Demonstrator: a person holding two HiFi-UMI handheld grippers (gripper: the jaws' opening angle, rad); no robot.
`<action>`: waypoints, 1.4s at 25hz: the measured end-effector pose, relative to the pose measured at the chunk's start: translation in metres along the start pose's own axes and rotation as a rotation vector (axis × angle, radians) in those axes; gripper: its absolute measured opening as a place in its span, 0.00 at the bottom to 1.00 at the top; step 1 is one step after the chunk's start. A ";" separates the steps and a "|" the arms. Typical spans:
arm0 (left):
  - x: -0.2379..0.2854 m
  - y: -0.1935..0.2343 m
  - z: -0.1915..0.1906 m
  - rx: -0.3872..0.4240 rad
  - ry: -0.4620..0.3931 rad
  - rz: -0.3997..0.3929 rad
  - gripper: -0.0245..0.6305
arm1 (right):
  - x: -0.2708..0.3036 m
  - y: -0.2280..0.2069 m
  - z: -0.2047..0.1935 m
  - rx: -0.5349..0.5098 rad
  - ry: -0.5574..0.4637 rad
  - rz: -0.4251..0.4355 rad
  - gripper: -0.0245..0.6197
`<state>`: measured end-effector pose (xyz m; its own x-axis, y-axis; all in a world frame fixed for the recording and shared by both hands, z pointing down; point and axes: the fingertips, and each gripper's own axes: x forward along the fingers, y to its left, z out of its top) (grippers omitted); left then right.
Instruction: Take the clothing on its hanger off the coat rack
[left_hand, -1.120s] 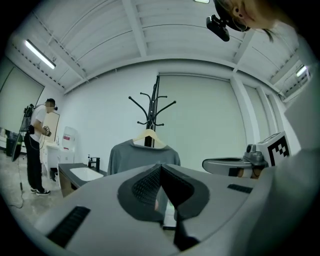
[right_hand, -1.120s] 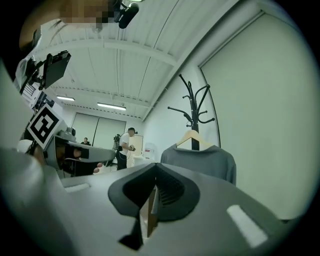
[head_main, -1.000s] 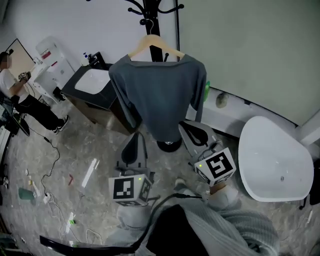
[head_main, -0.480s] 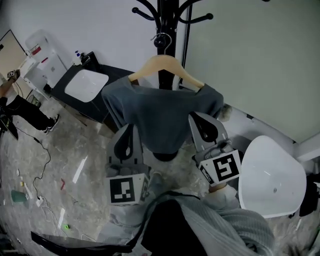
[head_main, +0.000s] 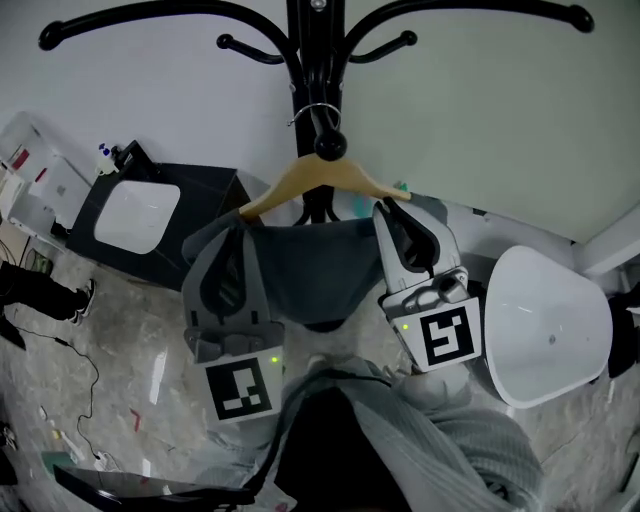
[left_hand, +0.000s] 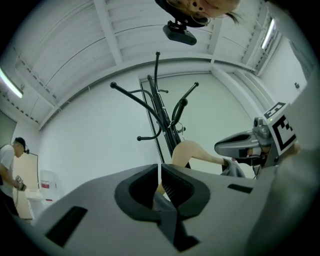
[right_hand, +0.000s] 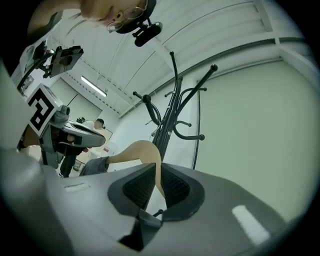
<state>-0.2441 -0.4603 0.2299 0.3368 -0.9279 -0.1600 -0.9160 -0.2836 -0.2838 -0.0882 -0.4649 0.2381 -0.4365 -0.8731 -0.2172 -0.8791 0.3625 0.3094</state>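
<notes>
Rising from below the hem over the last second, the left gripper (head_main: 233, 232) now sits at the 8 o'clock end of the wooden hanger (head_main: 320, 178) and the right gripper (head_main: 388, 210) at its 4 o'clock end. Both have their jaws pressed together, pinching nothing. The grey garment (head_main: 300, 275) is still draped on the hanger, which is hooked on the coat rack (head_main: 303, 50) at 12 o'clock, so lifting it off seems imminent but has not begun.

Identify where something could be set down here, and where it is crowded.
Bare: the white tabletop, right of the right claw; the marbled floor between the black cabinet and the left claw. Crowded: around the coat rack pole, where both claws grip the wooden hanger and grey garment.
</notes>
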 end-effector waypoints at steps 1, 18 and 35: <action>0.005 -0.001 0.000 0.025 0.006 0.004 0.05 | 0.003 -0.003 -0.001 -0.018 0.008 -0.004 0.05; 0.059 -0.018 -0.040 0.523 0.223 0.080 0.31 | 0.041 -0.003 -0.038 -0.430 0.239 0.056 0.33; 0.069 -0.019 -0.042 0.599 0.236 0.060 0.22 | 0.049 -0.009 -0.042 -0.499 0.241 0.010 0.22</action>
<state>-0.2130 -0.5294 0.2640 0.1693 -0.9856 0.0010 -0.6282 -0.1087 -0.7704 -0.0935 -0.5248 0.2639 -0.3368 -0.9415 -0.0118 -0.6521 0.2242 0.7242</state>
